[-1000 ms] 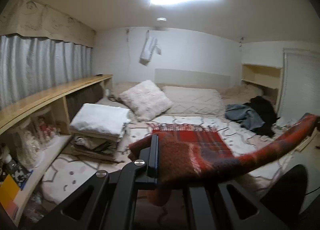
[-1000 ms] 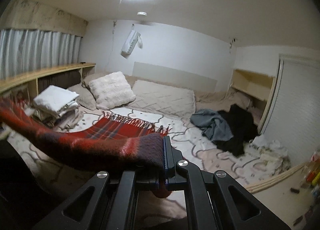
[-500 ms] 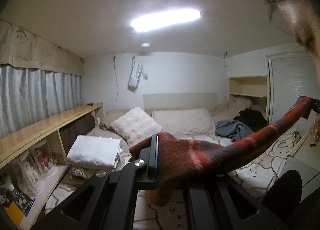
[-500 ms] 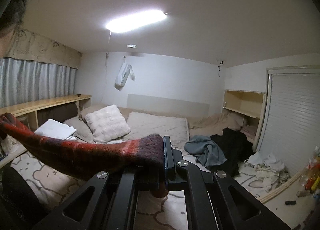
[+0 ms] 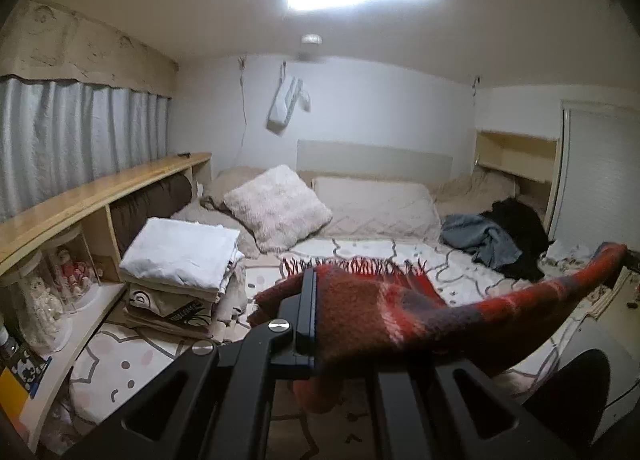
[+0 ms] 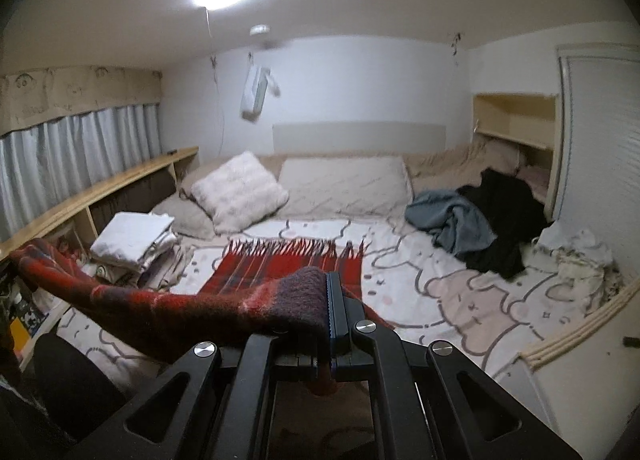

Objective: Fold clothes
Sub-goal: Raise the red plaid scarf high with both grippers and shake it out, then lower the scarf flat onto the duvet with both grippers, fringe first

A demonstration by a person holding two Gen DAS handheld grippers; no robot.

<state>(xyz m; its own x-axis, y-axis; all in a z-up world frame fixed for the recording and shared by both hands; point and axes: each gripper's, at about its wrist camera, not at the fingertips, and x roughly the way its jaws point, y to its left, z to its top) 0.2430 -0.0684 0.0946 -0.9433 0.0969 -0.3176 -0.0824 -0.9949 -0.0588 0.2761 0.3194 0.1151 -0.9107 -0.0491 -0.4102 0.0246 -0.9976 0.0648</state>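
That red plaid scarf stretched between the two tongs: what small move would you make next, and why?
Probably carry the held edge forward toward the fringed end and lower it there. The left tongs and right tongs are each shut on a corner of the red plaid scarf, and its far, fringed end already lies flat on the bed, so that would likely fold it in half.

Low centre of frame, the left gripper (image 5: 316,324) is clamped tight on a corner of the red plaid scarf (image 5: 400,312), which stretches taut toward the right edge, fringe trailing onto the bed (image 5: 360,252). At left, a stack of folded clothes (image 5: 180,260); at right, a grey and black heap (image 5: 496,236).
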